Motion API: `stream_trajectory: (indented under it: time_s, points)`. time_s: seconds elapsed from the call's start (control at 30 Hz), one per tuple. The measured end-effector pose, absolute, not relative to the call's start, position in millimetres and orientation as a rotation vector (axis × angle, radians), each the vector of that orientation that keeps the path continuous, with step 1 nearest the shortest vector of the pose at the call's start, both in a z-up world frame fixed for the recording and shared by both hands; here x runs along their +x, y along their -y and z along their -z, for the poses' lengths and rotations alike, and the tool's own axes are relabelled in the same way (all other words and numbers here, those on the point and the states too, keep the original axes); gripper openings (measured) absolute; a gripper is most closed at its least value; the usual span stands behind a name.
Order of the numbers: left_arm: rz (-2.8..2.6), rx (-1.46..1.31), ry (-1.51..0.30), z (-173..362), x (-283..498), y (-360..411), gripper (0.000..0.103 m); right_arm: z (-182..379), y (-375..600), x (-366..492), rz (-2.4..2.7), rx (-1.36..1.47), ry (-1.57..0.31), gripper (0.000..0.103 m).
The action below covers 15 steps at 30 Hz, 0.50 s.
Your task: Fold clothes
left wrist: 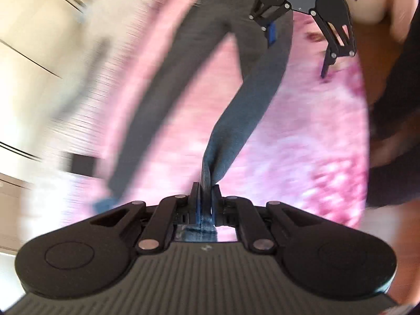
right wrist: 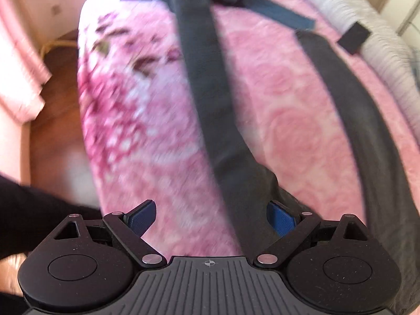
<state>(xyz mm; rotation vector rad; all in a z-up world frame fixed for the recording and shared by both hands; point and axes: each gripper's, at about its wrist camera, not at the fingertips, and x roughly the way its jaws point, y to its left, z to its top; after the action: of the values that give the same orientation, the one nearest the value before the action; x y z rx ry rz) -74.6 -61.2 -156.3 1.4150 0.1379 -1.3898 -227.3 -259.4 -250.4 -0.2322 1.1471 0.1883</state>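
A dark grey garment [left wrist: 252, 99] with long legs lies stretched over the pink blanket [left wrist: 302, 157]. My left gripper [left wrist: 206, 197] is shut on one end of it, and the cloth bunches between the blue pads. The cloth runs up to my right gripper [left wrist: 299, 52], which hangs open over the other end. In the right wrist view the right gripper [right wrist: 211, 219] stands wide open with a strip of the garment [right wrist: 204, 78] passing between the jaws, close to the right-hand pad [right wrist: 281, 220]. A second leg [right wrist: 354, 110] runs along the right.
The pink blanket [right wrist: 288, 105] covers a bed, with a pale grey cover [right wrist: 380, 39] and a small black object [right wrist: 354, 38] at its far side. Wooden floor [right wrist: 57, 131] lies to the left. A person's dark sleeve [right wrist: 39, 204] is at lower left.
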Motion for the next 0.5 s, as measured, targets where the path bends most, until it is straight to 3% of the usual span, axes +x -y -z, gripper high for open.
stream_trajectory:
  time_s: [0.1, 0.27, 0.4, 0.5]
  points:
    - [1.304, 1.528, -0.141, 188.5, -117.1, 34.9, 0.016, 250.3, 258.3, -224.6, -0.194, -0.202, -1.156, 0.094]
    - [1.284, 1.627, -0.565, 288.6, -138.3, -13.2, 0.019, 264.7, 244.3, -238.4, -0.290, -0.215, -1.220, 0.094]
    - [1.221, 1.355, -0.799, 296.3, -108.1, -14.4, 0.021, 271.4, 247.4, -256.9, -0.312, -0.203, -1.267, 0.094]
    - [1.146, 1.149, -0.842, 290.0, -69.0, 4.5, 0.032, 277.8, 260.1, -260.9, -0.278, -0.214, -1.294, 0.094]
